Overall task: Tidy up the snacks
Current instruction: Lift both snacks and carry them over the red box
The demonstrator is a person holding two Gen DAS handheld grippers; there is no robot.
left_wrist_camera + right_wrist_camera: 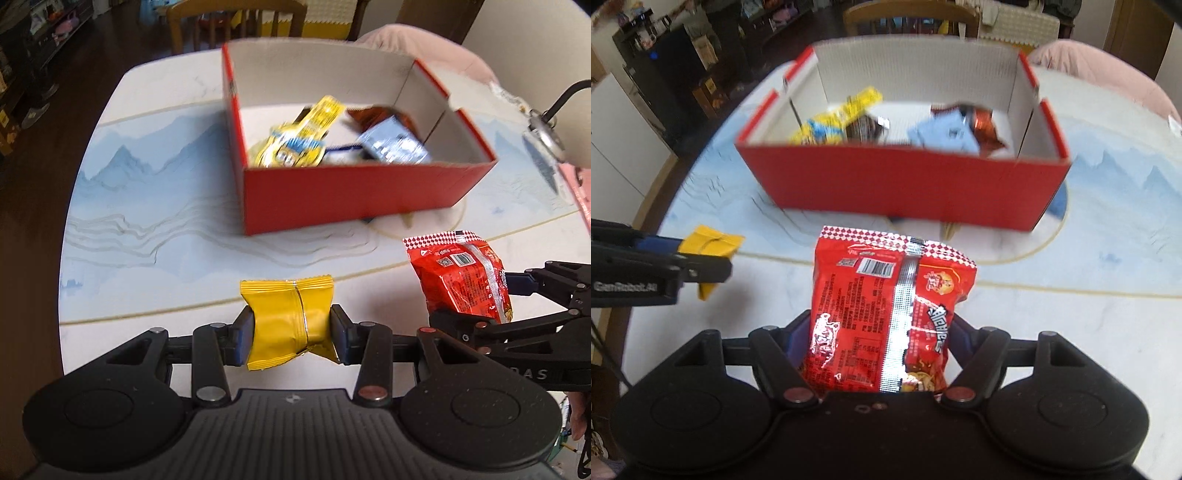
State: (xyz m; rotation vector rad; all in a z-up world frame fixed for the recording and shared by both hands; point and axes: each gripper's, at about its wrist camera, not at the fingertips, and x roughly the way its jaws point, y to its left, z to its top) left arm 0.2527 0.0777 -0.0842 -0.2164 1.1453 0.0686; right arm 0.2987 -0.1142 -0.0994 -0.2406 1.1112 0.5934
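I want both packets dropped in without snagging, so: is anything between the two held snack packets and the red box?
Nothing visible on the table does. The left gripper holds the yellow packet and the right gripper the red packet, both short of the red box. Only the box's near wall must be cleared; snacks already lie inside.

Matte black left gripper [291,332], blue-padded fingers [245,328], round silver rivets.

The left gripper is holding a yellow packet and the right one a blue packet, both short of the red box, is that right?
Not quite. The right gripper holds a red packet, not blue, as the right wrist view shows. The left gripper does hold a yellow packet, both short of the red box.
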